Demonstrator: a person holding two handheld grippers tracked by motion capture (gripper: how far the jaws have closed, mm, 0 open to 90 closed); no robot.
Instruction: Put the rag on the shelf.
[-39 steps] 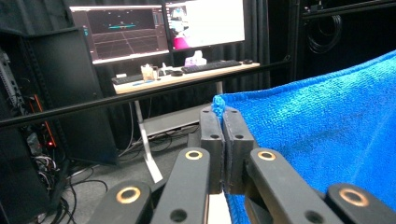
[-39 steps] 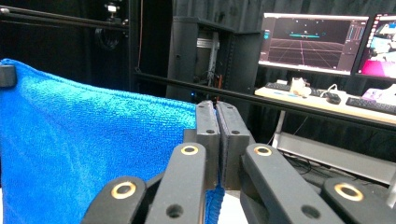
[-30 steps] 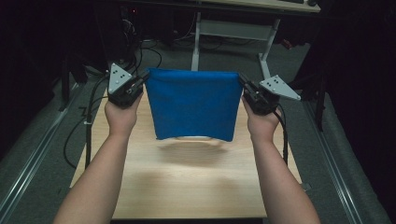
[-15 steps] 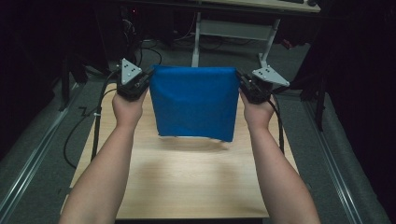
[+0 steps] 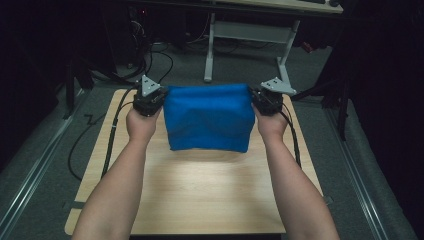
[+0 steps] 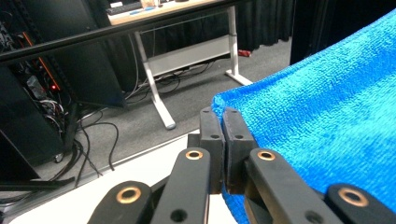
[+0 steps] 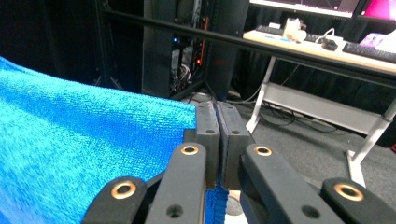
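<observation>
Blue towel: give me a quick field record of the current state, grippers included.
item: blue towel, terry texture, hanging as a doubled sheet
held by: left gripper at its left top corner, right gripper at its right top corner
left fingers: shut on the towel corner
right fingers: shut on the towel corner
towel top edge: stretched roughly level between the grippers
towel bottom edge: over the wooden table; contact cannot be told
background: white-legged desk, cables on the floor
</observation>
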